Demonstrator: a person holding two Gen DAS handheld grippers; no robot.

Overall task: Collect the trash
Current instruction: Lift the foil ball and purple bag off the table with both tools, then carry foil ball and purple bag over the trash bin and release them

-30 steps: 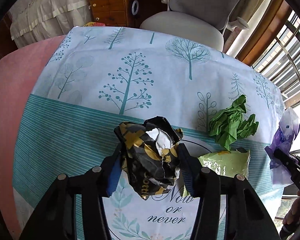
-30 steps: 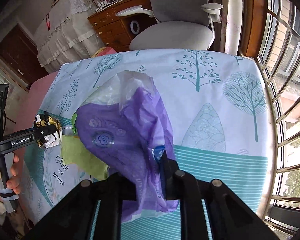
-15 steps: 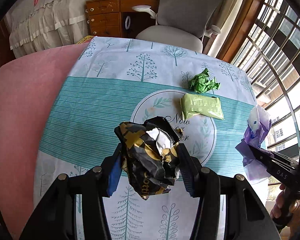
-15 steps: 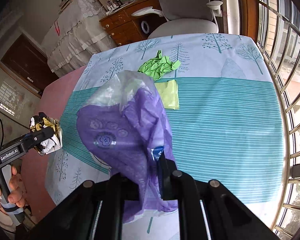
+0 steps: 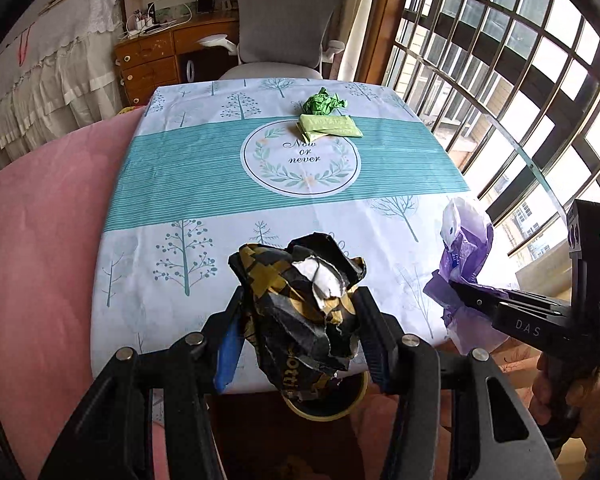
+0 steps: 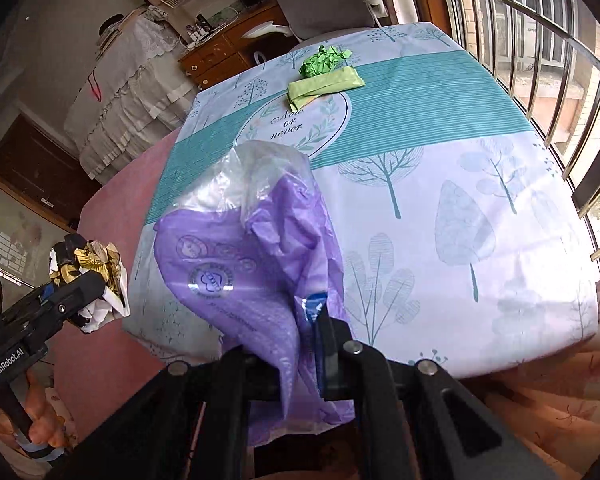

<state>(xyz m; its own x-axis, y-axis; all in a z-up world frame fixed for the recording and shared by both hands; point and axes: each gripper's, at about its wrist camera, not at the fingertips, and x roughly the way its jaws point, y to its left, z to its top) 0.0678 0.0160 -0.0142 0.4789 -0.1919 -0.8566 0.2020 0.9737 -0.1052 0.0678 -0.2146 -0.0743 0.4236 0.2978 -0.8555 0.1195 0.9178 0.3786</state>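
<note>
My left gripper (image 5: 300, 320) is shut on a crumpled black and gold wrapper (image 5: 300, 304), held past the table's near edge, above a round yellow-rimmed bin (image 5: 328, 410) on the floor. It also shows in the right wrist view (image 6: 86, 280). My right gripper (image 6: 296, 344) is shut on a purple plastic bag (image 6: 252, 268), held at the table's near right edge; it shows in the left wrist view (image 5: 466, 248). A crumpled green paper (image 5: 324, 102) and a flat light green packet (image 5: 330, 127) lie on the far side of the tablecloth (image 5: 220, 184).
A grey office chair (image 5: 282, 28) and a wooden desk (image 5: 156, 60) stand behind the table. A pink cover (image 5: 40, 240) lies to the left. Barred windows (image 5: 520, 80) run along the right side.
Both grippers have pulled back from the middle of the table to its near edge, each still holding its trash. The left one now hangs over the floor bin.
</note>
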